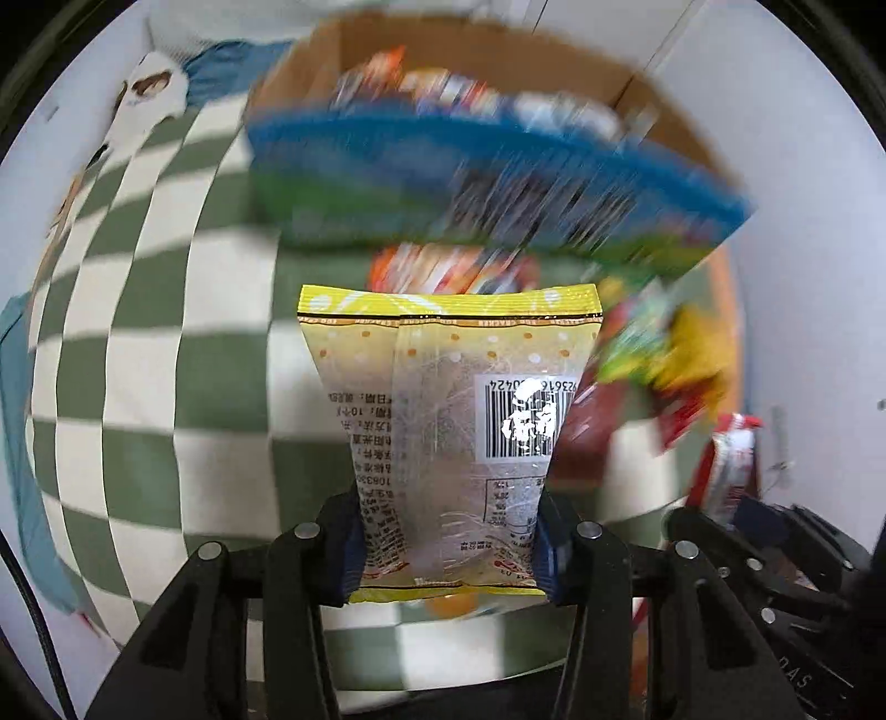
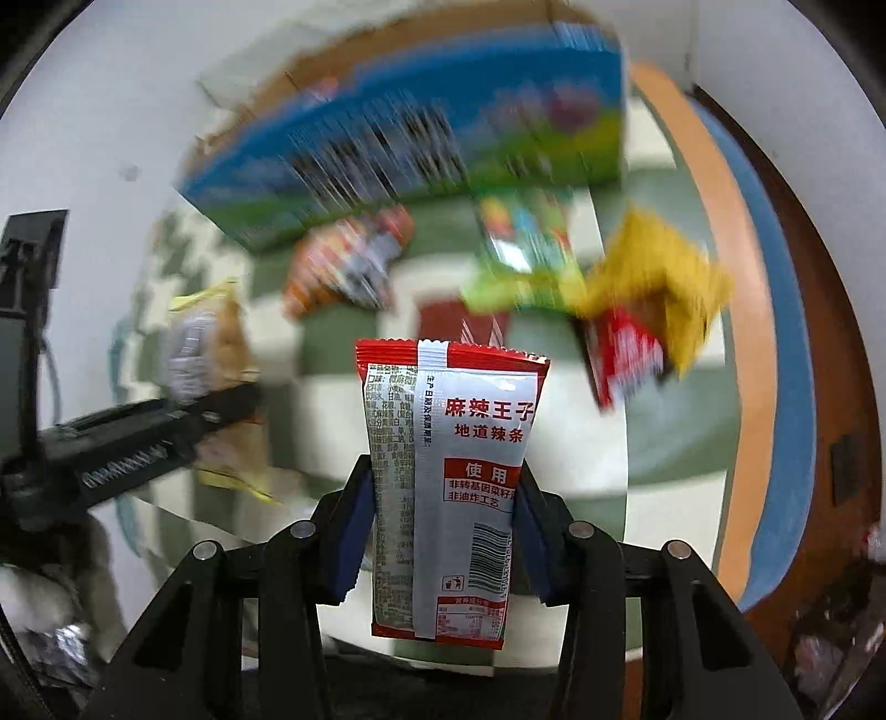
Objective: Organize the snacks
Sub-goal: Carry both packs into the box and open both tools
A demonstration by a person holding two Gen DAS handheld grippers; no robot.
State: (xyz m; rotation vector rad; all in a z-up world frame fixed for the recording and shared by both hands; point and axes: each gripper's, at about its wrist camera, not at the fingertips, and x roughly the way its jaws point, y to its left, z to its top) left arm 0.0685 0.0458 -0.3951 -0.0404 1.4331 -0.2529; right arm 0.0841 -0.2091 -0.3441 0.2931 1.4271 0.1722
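Two grippers, each clamped on a packet. The left gripper (image 1: 448, 559) pinches a yellow cracker packet (image 1: 448, 421) near its lower end, with the packet's long axis running straight out along the fingers, back side and barcode toward the camera. The right gripper (image 2: 437, 531) grips a red and silver spicy-strip packet (image 2: 448, 482) the same way, upright between the blue pads.

Beyond both packets lies a green-and-white checked cloth (image 1: 183, 387) with loose snacks scattered on it, all blurred. Farther ahead a blue and green box (image 1: 470, 183) sits in front of a cardboard carton (image 1: 354, 50) that already holds several wrappers. The carton lies directly forward of both tools, past the box; by my judgement the left one faces its opening more squarely, so it looks better placed to drop first.
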